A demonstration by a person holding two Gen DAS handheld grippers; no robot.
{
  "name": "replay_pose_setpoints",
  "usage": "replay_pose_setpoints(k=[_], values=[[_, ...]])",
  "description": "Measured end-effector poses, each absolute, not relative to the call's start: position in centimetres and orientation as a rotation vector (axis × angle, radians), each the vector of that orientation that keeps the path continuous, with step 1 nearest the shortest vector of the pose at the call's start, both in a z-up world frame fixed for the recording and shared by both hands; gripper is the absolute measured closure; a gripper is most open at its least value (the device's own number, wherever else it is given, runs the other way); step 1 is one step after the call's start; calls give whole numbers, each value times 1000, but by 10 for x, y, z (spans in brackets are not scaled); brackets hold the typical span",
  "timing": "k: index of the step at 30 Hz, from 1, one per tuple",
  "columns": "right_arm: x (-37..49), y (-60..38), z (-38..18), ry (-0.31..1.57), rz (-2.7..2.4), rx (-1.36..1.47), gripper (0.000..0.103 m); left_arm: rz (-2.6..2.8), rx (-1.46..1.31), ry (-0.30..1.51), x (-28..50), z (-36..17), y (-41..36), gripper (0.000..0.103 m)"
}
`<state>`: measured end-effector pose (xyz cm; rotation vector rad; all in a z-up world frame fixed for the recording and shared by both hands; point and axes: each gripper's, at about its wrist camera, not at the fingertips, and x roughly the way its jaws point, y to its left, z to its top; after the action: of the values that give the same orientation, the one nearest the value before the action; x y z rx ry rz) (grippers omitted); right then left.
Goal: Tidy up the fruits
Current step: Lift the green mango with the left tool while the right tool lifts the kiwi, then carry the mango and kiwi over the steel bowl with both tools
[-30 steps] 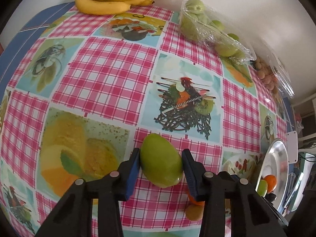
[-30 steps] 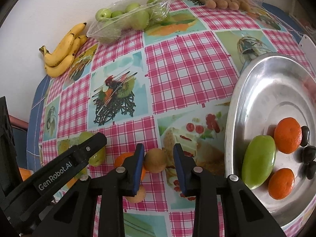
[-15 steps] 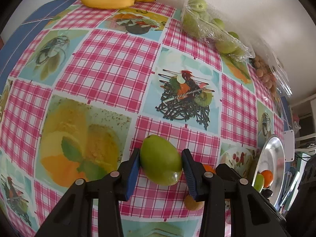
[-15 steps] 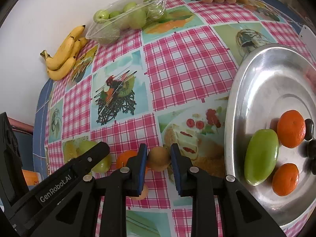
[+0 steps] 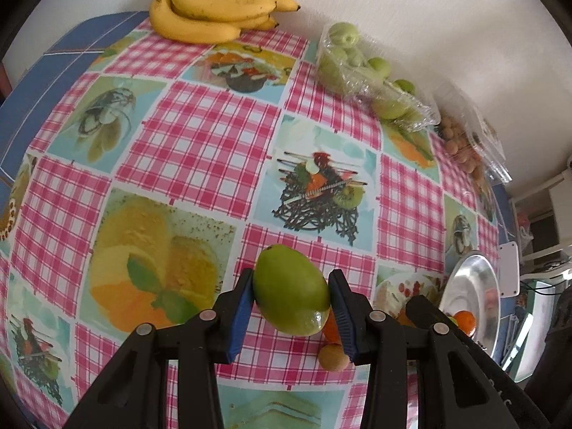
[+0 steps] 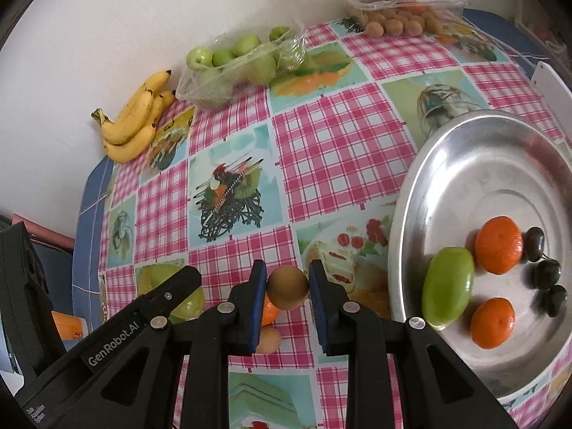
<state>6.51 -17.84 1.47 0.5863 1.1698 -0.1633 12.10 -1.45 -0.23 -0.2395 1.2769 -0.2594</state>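
Fruits now ride in both my tools: my left gripper (image 5: 291, 304) clamps the green mango (image 5: 290, 290), lifted off the tablecloth (image 5: 200, 136); my right gripper (image 6: 287, 287) has just clenched the small brown fruit (image 6: 287, 287), raised, ready for the metal tray (image 6: 475, 150).

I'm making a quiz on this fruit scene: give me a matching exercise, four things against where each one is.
1. large green mango
2. small round brown fruit
3. bunch of yellow bananas
4. two orange tangerines

A. on the silver metal tray
B. in the left gripper
C. by the white wall
D. in the right gripper

Pairs: 1-B, 2-D, 3-C, 4-A
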Motion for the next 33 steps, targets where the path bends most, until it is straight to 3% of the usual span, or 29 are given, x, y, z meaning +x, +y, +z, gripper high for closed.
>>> replay_pose_setpoints(k=[18, 33], values=[[55, -196, 21, 1167, -185, 593, 78, -277, -240, 1244, 112, 13, -21, 59], [28, -247, 34, 1120, -266, 651, 78, -367, -127, 1223, 93, 26, -82, 59]])
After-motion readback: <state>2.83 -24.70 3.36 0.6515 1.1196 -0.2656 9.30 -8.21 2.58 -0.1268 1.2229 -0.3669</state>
